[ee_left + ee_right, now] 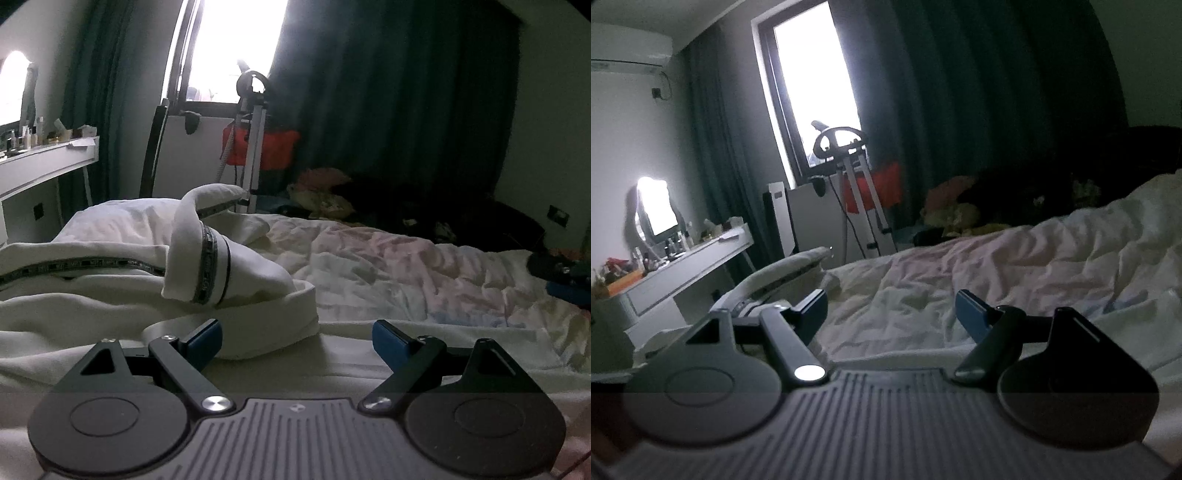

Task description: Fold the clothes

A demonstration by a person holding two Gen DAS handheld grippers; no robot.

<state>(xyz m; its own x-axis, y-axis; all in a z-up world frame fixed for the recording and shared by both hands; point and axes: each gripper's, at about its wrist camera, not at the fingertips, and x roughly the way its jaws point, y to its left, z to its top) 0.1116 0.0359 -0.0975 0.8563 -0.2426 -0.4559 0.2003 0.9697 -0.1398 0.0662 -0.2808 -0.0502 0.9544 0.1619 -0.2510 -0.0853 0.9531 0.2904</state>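
Your left gripper hovers low with jaws apart over the white garment; your right gripper is likewise spread, gripping nothing, above the rumpled bedsheet.

Left gripper sits low and angled gently downward, its jaws spread wide, blue pads facing each other across an open gap with nothing pinched between them. Right gripper is tipped only slightly down, nearly level, jaws also parted wide and holding nothing, blue pads clear on both sides. At the far right edge of the left wrist view, a dark shape with a bit of blue shows, too dim to identify.
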